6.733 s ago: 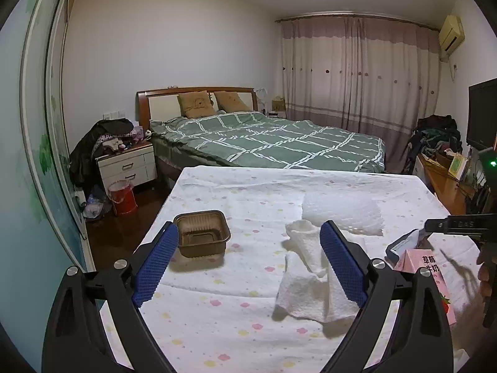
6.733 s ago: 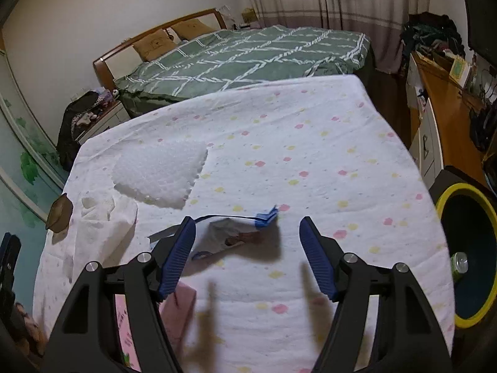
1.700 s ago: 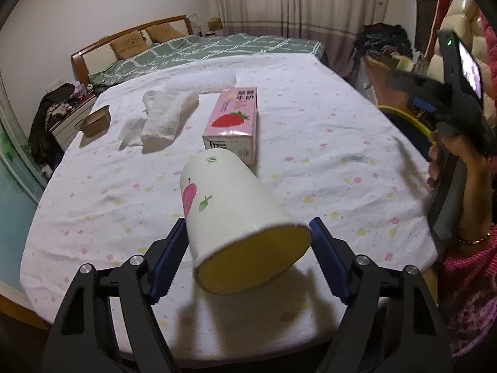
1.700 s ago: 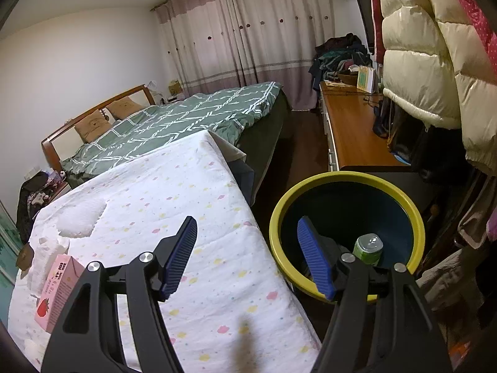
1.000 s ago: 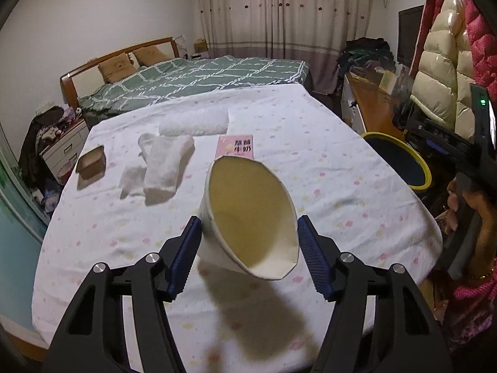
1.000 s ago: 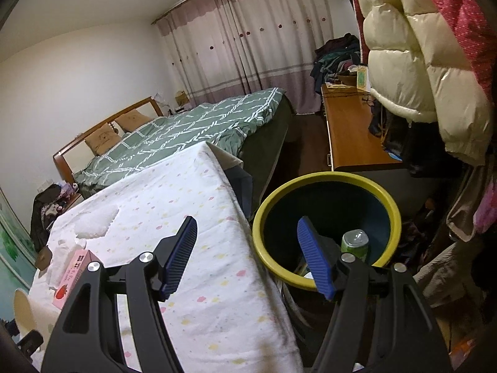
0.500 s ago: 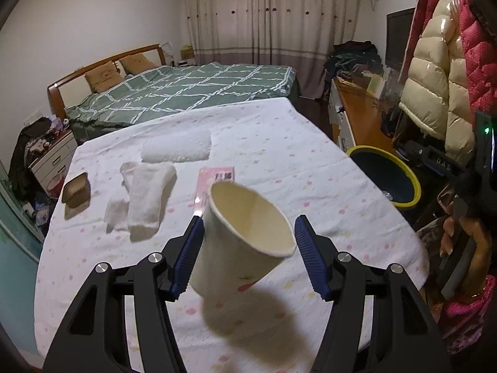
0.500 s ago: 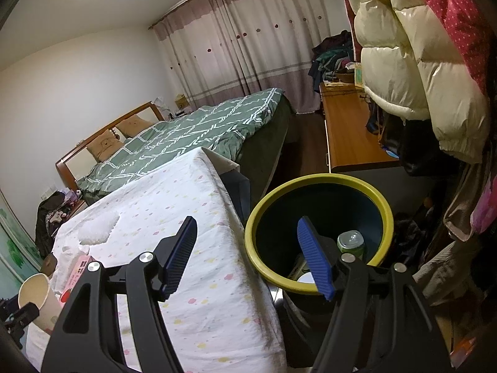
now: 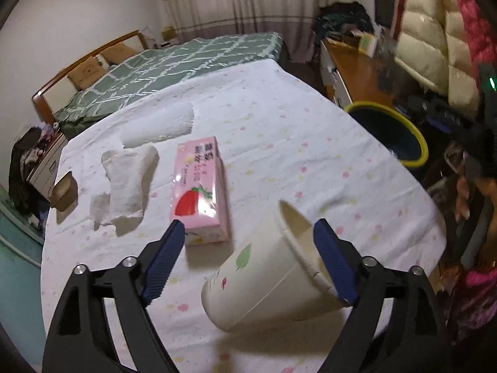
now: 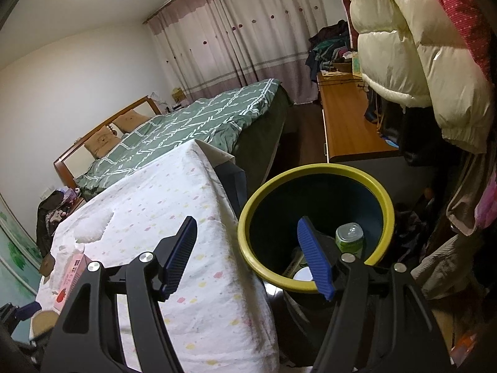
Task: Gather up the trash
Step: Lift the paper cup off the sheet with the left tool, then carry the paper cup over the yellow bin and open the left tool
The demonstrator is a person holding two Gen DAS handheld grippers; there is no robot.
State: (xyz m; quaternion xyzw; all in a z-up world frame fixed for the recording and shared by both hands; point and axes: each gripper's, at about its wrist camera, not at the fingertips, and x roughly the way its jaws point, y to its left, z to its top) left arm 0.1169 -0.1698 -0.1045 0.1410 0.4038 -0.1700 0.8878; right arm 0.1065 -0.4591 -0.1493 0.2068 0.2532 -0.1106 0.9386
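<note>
A white paper cup (image 9: 264,283) with leaf prints lies tilted on the tablecloth, its rim against the right finger of my left gripper (image 9: 248,264). The jaws stand wide apart and the left finger is clear of the cup. A pink strawberry milk carton (image 9: 198,189), crumpled white tissues (image 9: 127,183), a bubble-wrap sheet (image 9: 158,124) and a brown tray (image 9: 63,189) lie further on the table. My right gripper (image 10: 248,255) is open and empty over the table edge, beside the yellow-rimmed bin (image 10: 316,227). A green can (image 10: 349,237) sits in the bin.
The bin also shows in the left wrist view (image 9: 391,133), right of the table. A wooden desk (image 10: 348,124) and hanging jackets (image 10: 403,46) stand behind the bin. A green bed (image 10: 192,121) lies past the table (image 10: 174,217).
The left gripper has opened and the cup, held tilted half a second ago, has dropped onto the cloth on its side. The right gripper has barely moved by the bin.
</note>
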